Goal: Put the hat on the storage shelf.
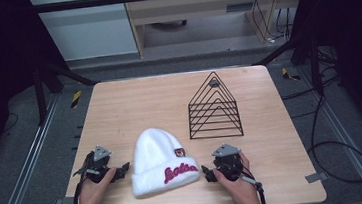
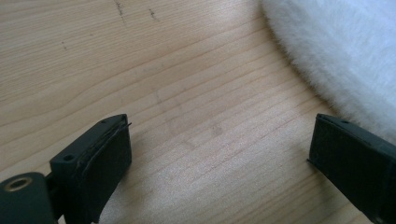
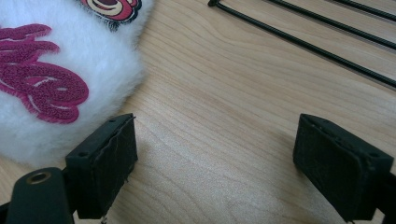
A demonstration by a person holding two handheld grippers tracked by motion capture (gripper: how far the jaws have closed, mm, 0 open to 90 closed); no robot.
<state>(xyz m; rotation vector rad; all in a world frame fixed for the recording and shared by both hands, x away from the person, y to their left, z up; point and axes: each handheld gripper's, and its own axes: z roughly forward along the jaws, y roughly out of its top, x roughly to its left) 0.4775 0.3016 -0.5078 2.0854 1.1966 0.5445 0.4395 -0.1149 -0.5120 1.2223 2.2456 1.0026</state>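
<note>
Clearly, your left gripper and right gripper, both wide open and empty, flank the soft, light white fuzzy beanie lying near-centre on the desk; pinch its folded cuff.

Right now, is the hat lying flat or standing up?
Lying flat. The hat rests spread on the table, red lettering facing up, between both open grippers.
</note>
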